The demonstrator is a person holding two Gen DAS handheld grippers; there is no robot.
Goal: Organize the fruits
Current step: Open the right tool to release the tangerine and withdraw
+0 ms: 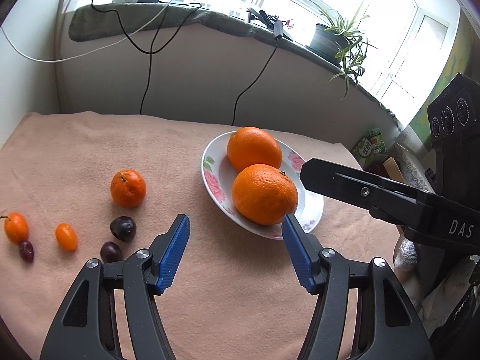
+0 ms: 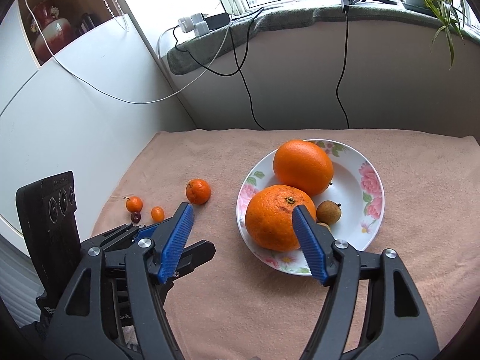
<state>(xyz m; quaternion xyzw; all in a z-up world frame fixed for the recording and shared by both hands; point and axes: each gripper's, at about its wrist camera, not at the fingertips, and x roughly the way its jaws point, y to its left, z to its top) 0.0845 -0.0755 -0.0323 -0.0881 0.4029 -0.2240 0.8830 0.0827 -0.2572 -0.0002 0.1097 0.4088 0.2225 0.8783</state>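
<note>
On the peach cloth [image 2: 270, 315], I hold both the left gripper [image 1: 235, 222] and the right gripper [image 2: 243, 211] spread wide and empty; two oranges [image 2: 277, 217] sit on the floral plate [image 2: 370, 228], the near one's stem end upward.

Under both claws the desk [image 1: 90, 150] wears a matt peach cloth with a soft, napped, towel-like surface; ahead of the right claw [image 2: 243, 219] the plate [image 2: 354, 234] looks like glazed white ceramic, glossy, printed with pink flowers; the two oranges [image 2: 303, 165] on it have dimpled, faintly shiny peel; the small brown fruit [image 2: 327, 211] beside them is dull and rough-skinned; left of the left claw [image 1: 235, 225] the dark plums [image 1: 123, 228] are smooth and glossy; the claw pads [image 1: 175, 255] are ribbed blue rubber-like material on matt black plastic arms with bright metal rivets.
</note>
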